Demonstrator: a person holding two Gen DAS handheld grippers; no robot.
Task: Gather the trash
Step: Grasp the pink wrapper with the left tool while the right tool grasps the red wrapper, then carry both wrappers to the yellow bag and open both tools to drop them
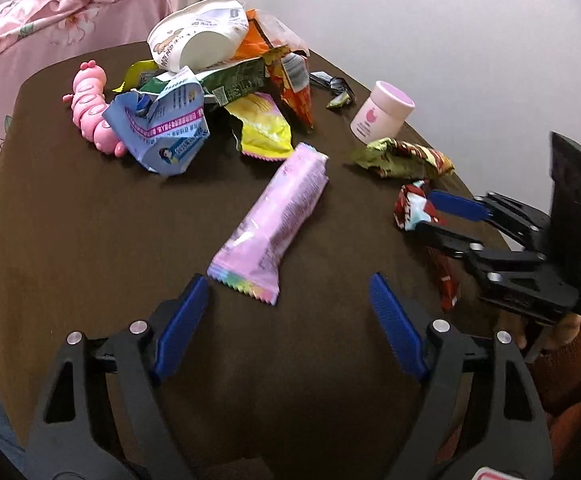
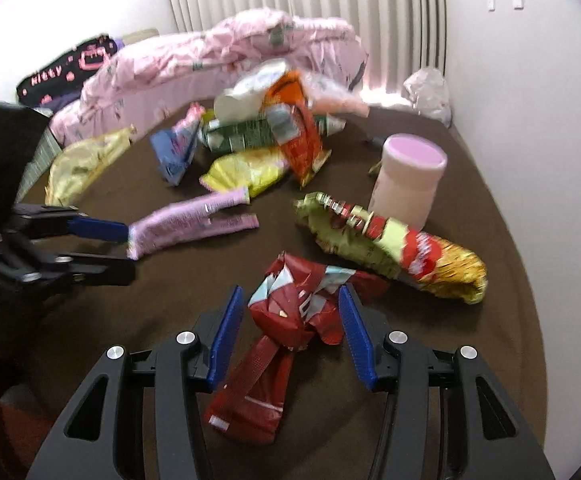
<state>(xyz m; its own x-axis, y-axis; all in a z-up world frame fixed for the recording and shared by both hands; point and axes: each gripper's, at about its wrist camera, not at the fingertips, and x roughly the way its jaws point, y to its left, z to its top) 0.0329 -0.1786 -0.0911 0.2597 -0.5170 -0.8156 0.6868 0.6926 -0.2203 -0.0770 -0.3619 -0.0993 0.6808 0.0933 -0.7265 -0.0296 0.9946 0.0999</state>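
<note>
A long pink wrapper [image 1: 274, 216] lies on the dark brown table [image 1: 90, 220], its zigzag end between the blue pads of my left gripper [image 1: 288, 280], which is open and not squeezing it. In the right wrist view that wrapper [image 2: 186, 224] meets the left gripper [image 2: 128, 246] at its near end. A crumpled red wrapper [image 2: 294, 312] sits between the jaws of my right gripper [image 2: 290, 292]; the right pad touches it, a thin gap shows at the left pad. The left wrist view shows the right gripper [image 1: 426, 212] around the red wrapper [image 1: 412, 208].
A heap of snack bags [image 1: 226, 80] and a blue packet [image 1: 162, 132] lie at the back, with a pink caterpillar toy [image 1: 90, 104] beside them. A pink-lidded jar [image 2: 406, 184] and a green, red and gold wrapper [image 2: 390, 244] lie right. A pink quilt [image 2: 230, 48] lies behind.
</note>
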